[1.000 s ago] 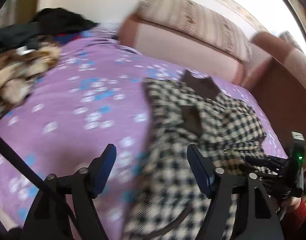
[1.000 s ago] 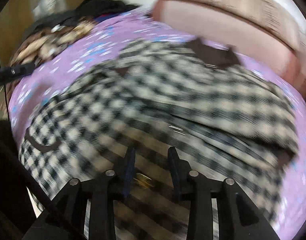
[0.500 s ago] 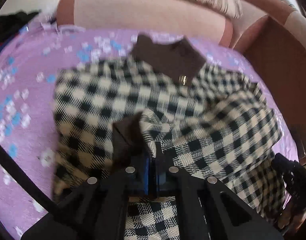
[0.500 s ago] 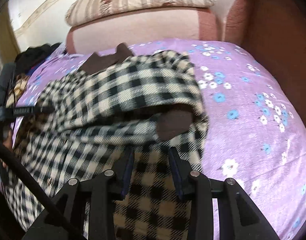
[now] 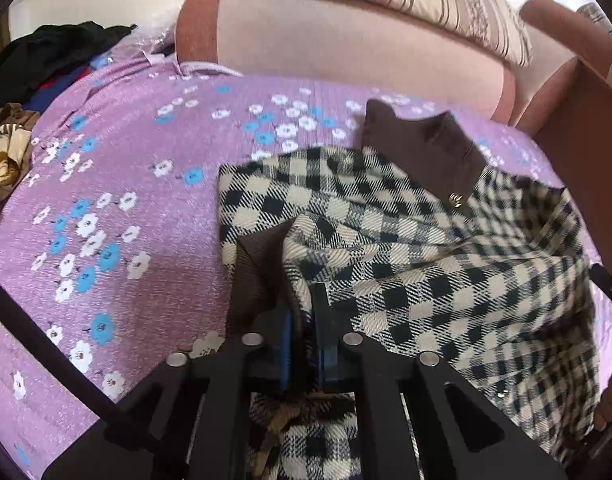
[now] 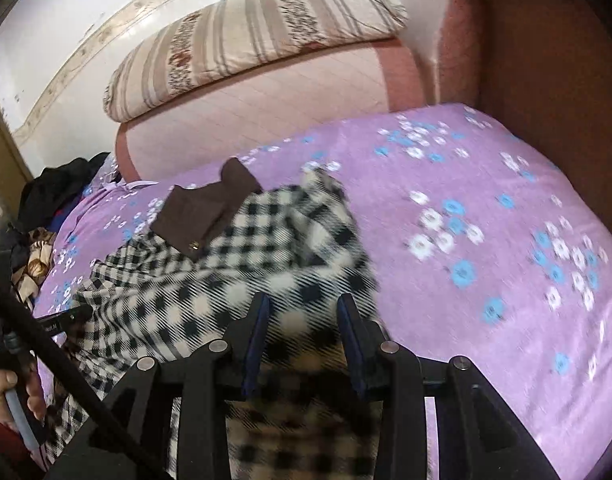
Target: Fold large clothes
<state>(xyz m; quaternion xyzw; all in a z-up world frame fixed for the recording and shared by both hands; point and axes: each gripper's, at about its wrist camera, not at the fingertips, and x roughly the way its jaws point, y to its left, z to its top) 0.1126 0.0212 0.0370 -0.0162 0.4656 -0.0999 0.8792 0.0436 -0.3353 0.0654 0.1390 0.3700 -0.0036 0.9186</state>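
A black-and-cream checked woollen coat with a brown collar (image 5: 406, 248) lies on a bed under a purple flowered sheet (image 5: 125, 208). The left gripper (image 5: 306, 316) has its fingers nearly closed, pinching a brown-lined edge. The right gripper (image 6: 303, 320) holds bunched checked cloth between half-open fingers. To fold well, probably keep both grips firm and the held edges level.

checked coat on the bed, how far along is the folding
Early stage. Done: the checked coat lies on the purple floral sheet, brown collar toward the sofa back, one side already flopped inward. In hand: the left gripper is shut on the fabric by a brown cuff, and the right gripper holds a bunch of cloth. Left: flatten the rumpled layers and fold it compact.
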